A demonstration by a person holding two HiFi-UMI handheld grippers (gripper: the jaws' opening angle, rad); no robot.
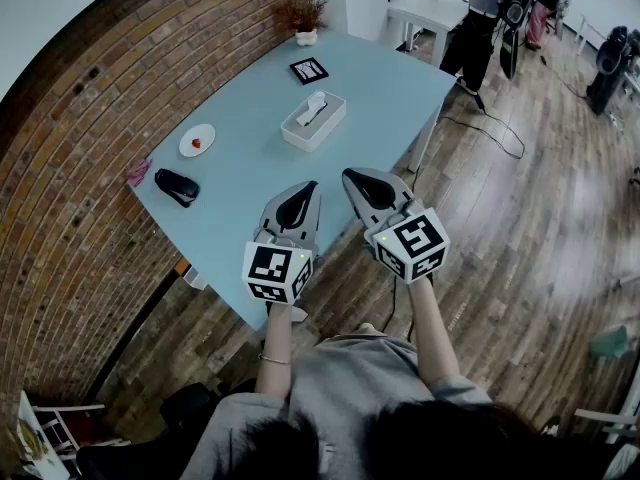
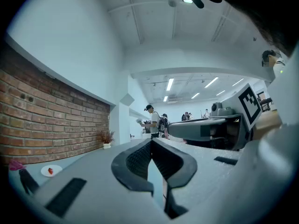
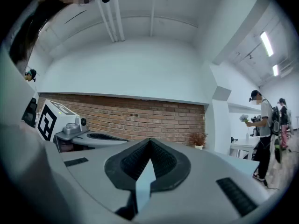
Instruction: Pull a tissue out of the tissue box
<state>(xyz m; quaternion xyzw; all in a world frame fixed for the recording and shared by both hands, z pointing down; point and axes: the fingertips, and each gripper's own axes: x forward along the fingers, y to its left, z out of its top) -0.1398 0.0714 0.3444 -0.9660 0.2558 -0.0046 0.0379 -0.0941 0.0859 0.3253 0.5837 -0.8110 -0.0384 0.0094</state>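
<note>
Blue table (image 1: 250, 168) by the brick wall (image 1: 90, 118) has the tissue box (image 1: 313, 120) sitting mid-top, well ahead of my left claw (image 1: 311, 186) and right claw (image 1: 349, 175), both closed on nothing.

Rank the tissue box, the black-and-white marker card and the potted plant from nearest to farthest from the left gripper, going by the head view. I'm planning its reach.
1. tissue box, nearest, straight ahead of the left gripper.
2. marker card, lying flat just beyond the box.
3. potted plant, farthest, at the far corner.
</note>
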